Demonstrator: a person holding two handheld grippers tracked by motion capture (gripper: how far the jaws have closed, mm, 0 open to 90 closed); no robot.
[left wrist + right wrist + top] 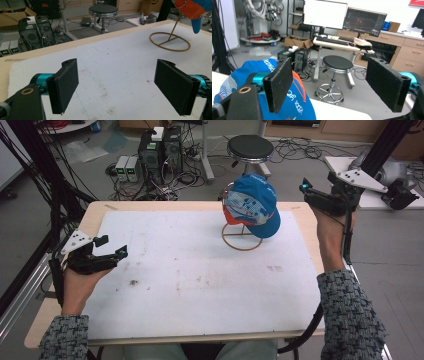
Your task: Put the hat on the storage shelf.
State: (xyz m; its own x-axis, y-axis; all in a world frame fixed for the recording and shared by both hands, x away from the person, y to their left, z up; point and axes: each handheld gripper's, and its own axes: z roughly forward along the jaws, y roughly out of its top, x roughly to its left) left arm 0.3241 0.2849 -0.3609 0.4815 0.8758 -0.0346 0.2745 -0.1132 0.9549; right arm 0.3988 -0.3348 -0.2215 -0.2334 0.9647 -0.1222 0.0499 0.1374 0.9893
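A blue baseball cap (251, 205) hangs on its wire stand (242, 237) at one o'clock; the right gripper (306, 187) hovers released beside it, the left gripper (113, 246) released at nine o'clock.

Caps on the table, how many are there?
1. A blue baseball cap with an orange underside hangs on the wire stand toward the table's far right, near the right gripper. More could be hidden beneath it.

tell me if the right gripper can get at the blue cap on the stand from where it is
Probably yes. The right gripper hangs open beside the blue cap, level with its crown, with only air between them. The cap sits atop the wire stand, and the left gripper is far off across the table.
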